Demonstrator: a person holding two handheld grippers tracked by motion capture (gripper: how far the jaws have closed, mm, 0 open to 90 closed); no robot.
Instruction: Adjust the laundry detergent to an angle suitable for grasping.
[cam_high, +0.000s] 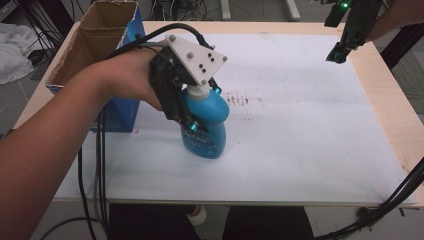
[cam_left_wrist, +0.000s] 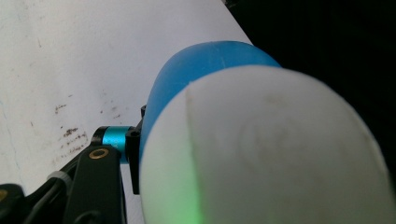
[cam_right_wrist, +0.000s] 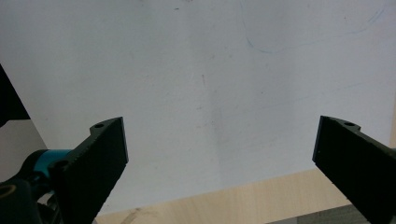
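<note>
A blue spray bottle (cam_high: 206, 127) with a white spray head stands on the white sheet (cam_high: 300, 130) near the table's middle. My left gripper (cam_high: 202, 107) is shut on the bottle's upper body just under the head, with a person's hand behind it. In the left gripper view the bottle's white head and blue shoulder (cam_left_wrist: 261, 140) loom very close, with one black jaw at the lower left. My right gripper (cam_high: 338, 53) hangs open above the table's far right corner, and in the right gripper view it (cam_right_wrist: 219, 158) stands wide apart over bare white sheet.
An open cardboard box (cam_high: 95, 45) with blue sides stands at the far left of the table. Dark smudges (cam_high: 240, 99) mark the sheet behind the bottle. Black cables (cam_high: 97, 170) trail off the front left, and more (cam_high: 395, 200) at the front right. The wooden table edge (cam_high: 395, 110) borders the sheet.
</note>
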